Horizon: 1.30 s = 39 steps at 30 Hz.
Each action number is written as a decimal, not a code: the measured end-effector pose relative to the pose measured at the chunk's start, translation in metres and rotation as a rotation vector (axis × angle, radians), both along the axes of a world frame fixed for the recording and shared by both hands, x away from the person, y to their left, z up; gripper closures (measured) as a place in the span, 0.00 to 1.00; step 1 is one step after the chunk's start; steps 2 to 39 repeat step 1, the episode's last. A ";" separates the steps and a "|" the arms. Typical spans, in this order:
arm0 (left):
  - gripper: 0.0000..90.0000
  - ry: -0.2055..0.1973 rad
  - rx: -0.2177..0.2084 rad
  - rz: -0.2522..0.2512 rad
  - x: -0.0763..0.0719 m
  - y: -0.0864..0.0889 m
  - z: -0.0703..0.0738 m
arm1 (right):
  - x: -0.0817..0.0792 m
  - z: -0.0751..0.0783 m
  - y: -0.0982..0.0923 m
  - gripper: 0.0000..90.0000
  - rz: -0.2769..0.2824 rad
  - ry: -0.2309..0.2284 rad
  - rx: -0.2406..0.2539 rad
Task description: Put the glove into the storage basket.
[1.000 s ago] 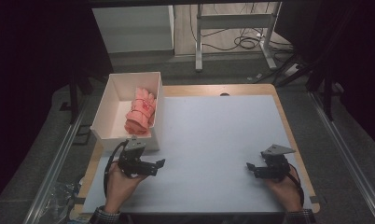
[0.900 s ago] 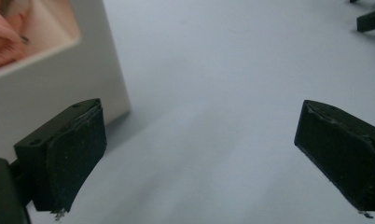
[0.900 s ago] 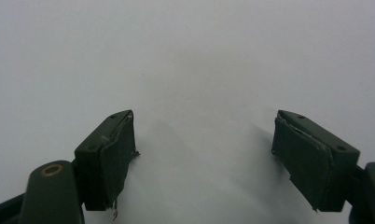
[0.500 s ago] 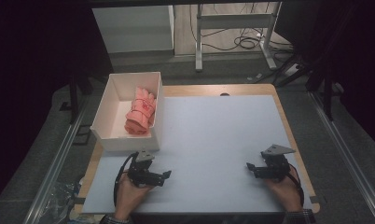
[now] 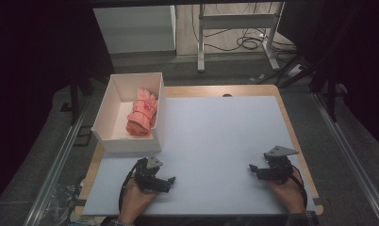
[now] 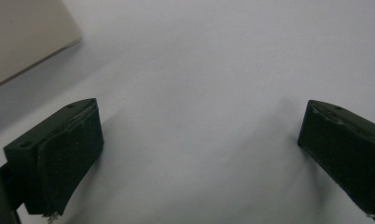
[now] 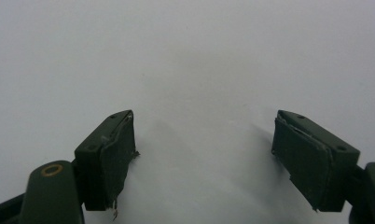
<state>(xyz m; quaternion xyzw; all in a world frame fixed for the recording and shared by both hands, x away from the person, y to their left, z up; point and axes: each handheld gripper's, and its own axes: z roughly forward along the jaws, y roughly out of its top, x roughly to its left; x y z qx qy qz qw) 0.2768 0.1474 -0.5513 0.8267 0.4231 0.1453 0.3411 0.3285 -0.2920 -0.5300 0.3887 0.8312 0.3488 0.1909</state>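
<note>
High view shows both jaws-wide, empty: left hand-held gripper (image 5: pixel 165 181) and right hand-held gripper (image 5: pixel 255 169) at the desk's (image 5: pixel 216 132) near edge.

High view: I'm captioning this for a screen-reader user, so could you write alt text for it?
A person's two hands rest black two-jaw grippers, the left gripper and right gripper, on a pale mat near the table's front edge, both empty. At the mat's far left, an open white box holds a bundle of pink cloth.

No text, label or number can be read anywhere.
</note>
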 end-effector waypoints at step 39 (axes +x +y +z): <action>0.00 0.000 0.000 0.000 0.000 0.000 0.000 | 0.000 0.000 0.000 0.24 0.000 0.000 0.000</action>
